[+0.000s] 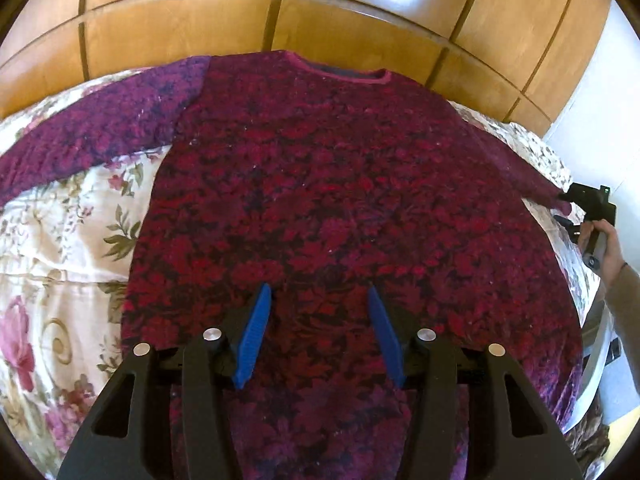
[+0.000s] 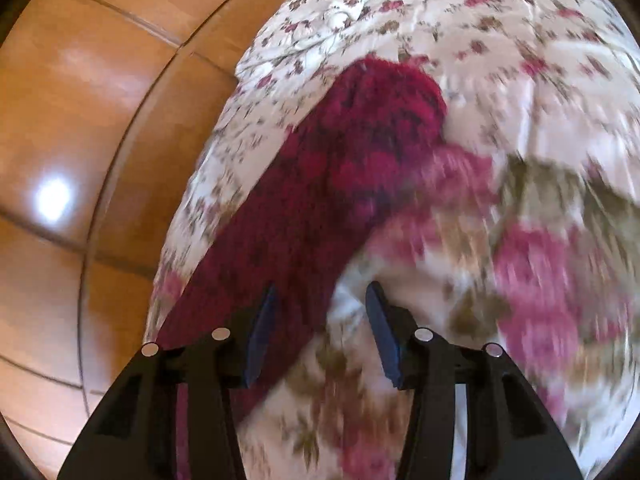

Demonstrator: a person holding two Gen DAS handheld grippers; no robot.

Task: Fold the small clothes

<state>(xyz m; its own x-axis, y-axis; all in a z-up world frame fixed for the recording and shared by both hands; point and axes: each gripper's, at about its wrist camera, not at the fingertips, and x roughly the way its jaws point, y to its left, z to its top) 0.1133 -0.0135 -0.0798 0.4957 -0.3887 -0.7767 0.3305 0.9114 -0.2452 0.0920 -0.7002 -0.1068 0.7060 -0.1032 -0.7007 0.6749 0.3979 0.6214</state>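
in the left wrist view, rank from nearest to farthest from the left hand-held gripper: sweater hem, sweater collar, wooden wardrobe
1. Sweater hem, right under the left hand-held gripper, at the bottom.
2. Sweater collar, at the far end of the garment, top centre.
3. Wooden wardrobe, behind the bed, along the top.

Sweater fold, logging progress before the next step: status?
Left gripper open over the sweater. Right gripper open beside its sleeve. Sweater flat, unfolded. Nothing in the way.

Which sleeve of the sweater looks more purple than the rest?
The sleeve stretched to the left in the left-hand view; it is purple, while the other sleeve is dark red like the body.
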